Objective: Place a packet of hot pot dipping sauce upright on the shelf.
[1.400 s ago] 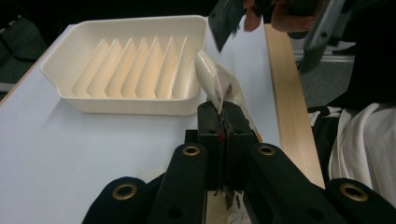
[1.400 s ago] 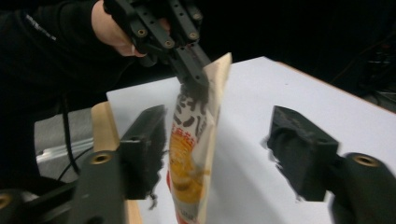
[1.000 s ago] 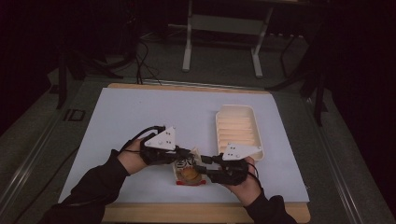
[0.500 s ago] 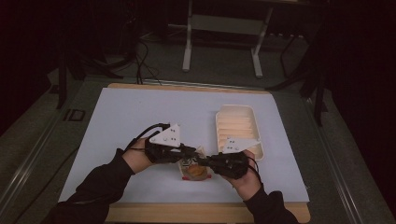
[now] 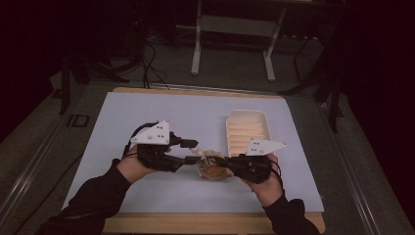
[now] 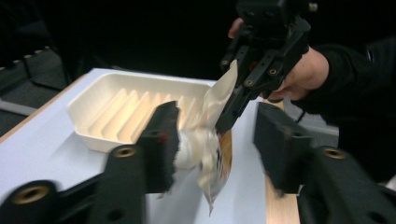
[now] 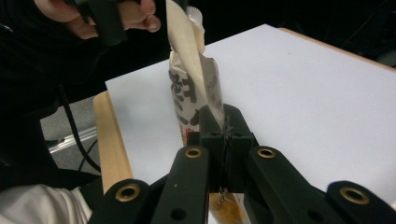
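A cream snack packet [image 5: 211, 169] with dark print hangs between my two grippers near the table's front edge. My right gripper [image 7: 226, 135] is shut on the packet's [image 7: 191, 88] thin flap. In the left gripper view, that right gripper [image 6: 231, 116] pinches the stretched flap from above. My left gripper [image 6: 217, 140] has just been opening. Its jaws now stand apart on either side of the packet [image 6: 196, 144], and the pads do not press on it. From above, the left gripper [image 5: 192, 152] is left of the packet and the right gripper [image 5: 224, 161] is right of it.
A ribbed cream tray [image 5: 247, 128] lies empty behind the right hand, on the white sheet [image 5: 147, 112] that covers the wooden table. The table's front edge [image 7: 109, 140] runs just below the packet. Stands and cables fill the dark floor beyond.
The left gripper's jaws have parted and let go of the packet. Both hands have risen slightly, and the packet has lifted with the right gripper.
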